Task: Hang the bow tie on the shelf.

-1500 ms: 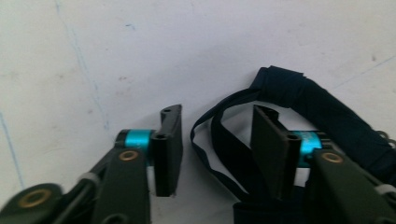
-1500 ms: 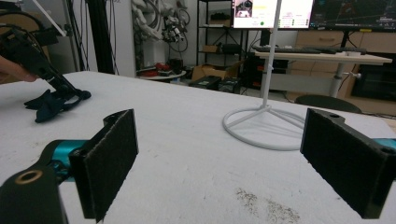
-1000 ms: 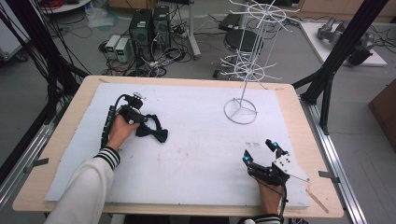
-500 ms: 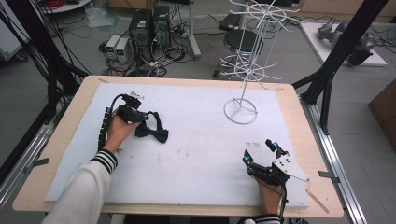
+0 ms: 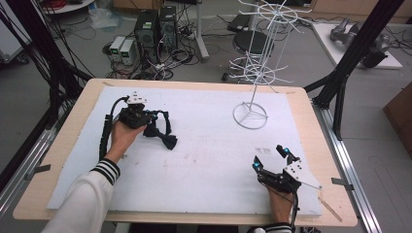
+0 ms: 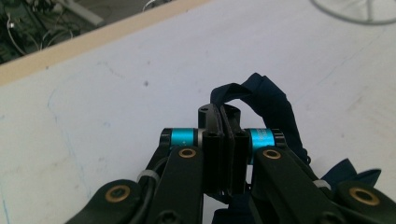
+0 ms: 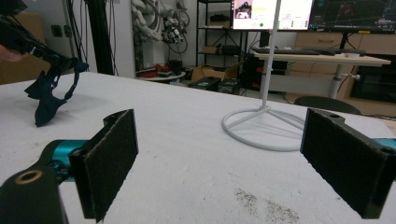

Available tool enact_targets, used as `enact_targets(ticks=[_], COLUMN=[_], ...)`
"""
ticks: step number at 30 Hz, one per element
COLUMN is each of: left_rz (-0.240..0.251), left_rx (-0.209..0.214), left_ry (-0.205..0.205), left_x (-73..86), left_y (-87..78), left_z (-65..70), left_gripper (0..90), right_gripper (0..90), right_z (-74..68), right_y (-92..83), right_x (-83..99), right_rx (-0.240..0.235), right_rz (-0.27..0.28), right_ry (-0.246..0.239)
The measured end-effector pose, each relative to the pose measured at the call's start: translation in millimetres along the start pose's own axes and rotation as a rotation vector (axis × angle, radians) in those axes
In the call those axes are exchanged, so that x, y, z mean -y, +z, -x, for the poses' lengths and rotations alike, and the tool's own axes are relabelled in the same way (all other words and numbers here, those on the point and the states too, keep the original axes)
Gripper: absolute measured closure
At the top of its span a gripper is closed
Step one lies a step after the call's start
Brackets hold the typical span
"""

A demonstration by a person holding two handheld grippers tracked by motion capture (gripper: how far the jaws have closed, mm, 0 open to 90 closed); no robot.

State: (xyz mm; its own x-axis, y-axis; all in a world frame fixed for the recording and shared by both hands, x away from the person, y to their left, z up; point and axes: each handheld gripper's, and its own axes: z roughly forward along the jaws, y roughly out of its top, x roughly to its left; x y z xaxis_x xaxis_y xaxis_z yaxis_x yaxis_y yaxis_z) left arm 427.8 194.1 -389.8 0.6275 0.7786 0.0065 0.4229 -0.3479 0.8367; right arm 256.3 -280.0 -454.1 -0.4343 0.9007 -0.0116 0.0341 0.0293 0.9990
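Note:
A dark navy bow tie with its strap (image 5: 164, 137) hangs from my left gripper (image 5: 145, 120) at the far left of the white mat, its bow end touching the mat. In the left gripper view the jaws (image 6: 223, 112) are shut on the strap (image 6: 273, 100), which loops out to the right. My right gripper (image 5: 268, 156) rests near the front right of the mat, open, with nothing between its pads (image 7: 112, 158). From the right gripper view the bow tie (image 7: 46, 100) dangles off to the far left.
A white wire display stand (image 5: 250, 115) rises from a ring base at the back right of the mat, also visible ahead of the right gripper (image 7: 261, 126). The white mat (image 5: 209, 155) covers a wooden table (image 5: 311, 104). Black frame posts flank the table.
The left gripper has shifted very slightly to the left with the bow tie still in it. The right gripper has stayed put.

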Motion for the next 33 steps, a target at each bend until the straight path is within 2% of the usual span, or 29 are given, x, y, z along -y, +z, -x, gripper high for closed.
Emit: enact_targets(ticks=[5,7,17,22,33], left_rz=[0.091,0.115,0.225,0.257,0.29], left_rx=[0.033,0.03,0.087,0.108,0.14], left_ry=[0.027,0.034,0.035,0.054,0.099], left_x=[-6.6,-9.3,-25.2,-39.1,-67.5], left_y=[-7.0,-9.1,-19.5,-22.7,-23.6], left_z=[7.8,11.3,28.2,38.3,62.9], left_gripper=[87.4,87.4,87.6,87.7,87.9], right_gripper=[10.3,10.3,10.3,10.3,10.2], right_z=[-0.1,0.0,-0.1,-0.1,0.5], right_y=[-0.1,0.1,-0.1,-0.1,-0.2], right_x=[0.1,0.0,0.1,0.0,0.1], right_rx=[-0.001,-0.001,-0.001,-0.001,-0.001], right_rz=[-0.001,0.002,-0.001,-0.001,0.003], right_ry=[0.003,0.0,0.004,0.005,0.001])
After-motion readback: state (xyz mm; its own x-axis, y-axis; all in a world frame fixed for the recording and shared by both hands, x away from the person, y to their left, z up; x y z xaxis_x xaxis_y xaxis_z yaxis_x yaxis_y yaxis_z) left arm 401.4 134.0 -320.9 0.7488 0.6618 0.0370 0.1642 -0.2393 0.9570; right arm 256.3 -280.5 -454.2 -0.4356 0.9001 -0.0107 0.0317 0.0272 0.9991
